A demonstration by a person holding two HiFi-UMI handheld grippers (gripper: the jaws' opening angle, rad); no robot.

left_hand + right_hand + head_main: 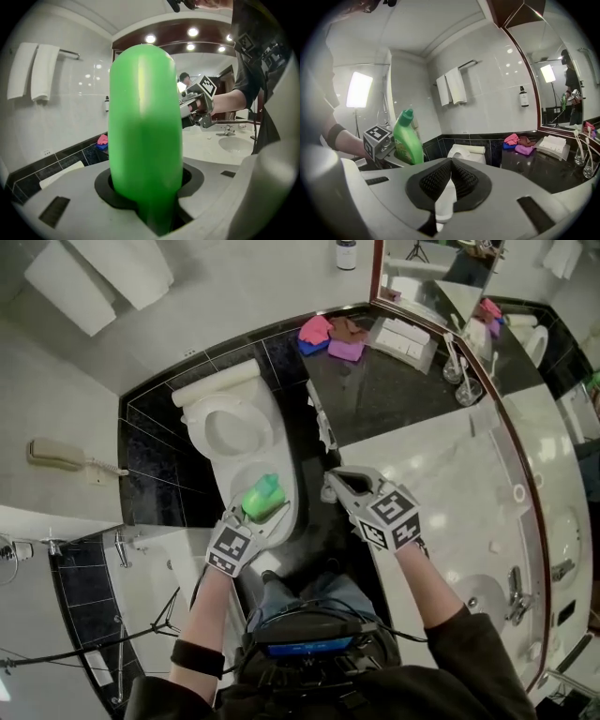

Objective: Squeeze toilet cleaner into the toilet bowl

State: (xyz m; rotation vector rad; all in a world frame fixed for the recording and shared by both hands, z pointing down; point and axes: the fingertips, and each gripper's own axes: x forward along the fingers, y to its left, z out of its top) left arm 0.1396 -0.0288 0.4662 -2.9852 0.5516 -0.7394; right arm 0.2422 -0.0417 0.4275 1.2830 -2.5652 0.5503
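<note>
"So, where's the bottle?"

"My left gripper [255, 512] has it. Its jaws are clamped on the green bottle [264, 495], low on the body. In the left gripper view the bottle [145, 122] fills the middle and stands straight up from between the jaws. The right gripper view shows it nearly upright, with its green cap [408, 113] on top."

"And where is it against the toilet?"

"In the head view the bottle covers the near end of the bowl [251, 470], at five o'clock from the tank [216, 382]. I can't tell how high above the bowl it is."

"What about your other hand?"

"My right gripper [330, 486] is at three o'clock from the bottle, near it but not touching. Its jaws are closed together with nothing between them. It points toward the toilet [465, 152], which sits at twelve o'clock just above the jaws in that gripper's view."

"What else is around?"

"Pink, brown and purple cloths [330, 336] lie on the black counter [394, 395], at one o'clock from the toilet. White towels [452, 86] hang on the wall above it."
</note>
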